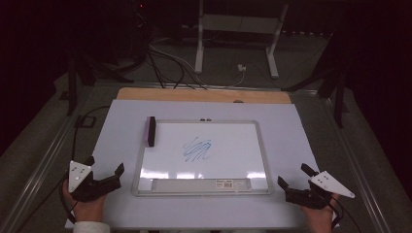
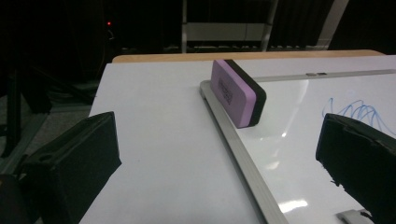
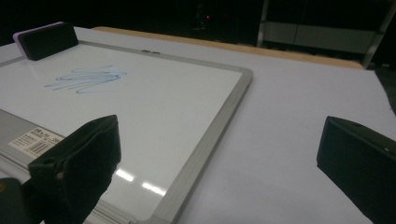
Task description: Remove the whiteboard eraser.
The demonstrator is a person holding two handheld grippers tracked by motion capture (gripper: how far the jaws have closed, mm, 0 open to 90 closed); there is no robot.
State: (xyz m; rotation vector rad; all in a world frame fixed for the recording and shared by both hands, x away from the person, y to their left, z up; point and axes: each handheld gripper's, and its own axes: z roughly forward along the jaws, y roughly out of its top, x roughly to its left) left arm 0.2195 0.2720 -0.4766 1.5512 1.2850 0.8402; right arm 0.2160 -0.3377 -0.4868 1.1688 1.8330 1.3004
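At the near edge of the table, the left tongs and right tongs are held wide open with nothing between the jaws, one on each side of the whiteboard. Farther off, the purple eraser stands on its long edge at the board's far left corner, left of the blue scribble. So balanced, the eraser could be toppled or pushed off the frame by a glancing jaw, and the unsecured board could be slid across the table if wiping is pressed hard.

Purple-and-black eraser, blue scribble
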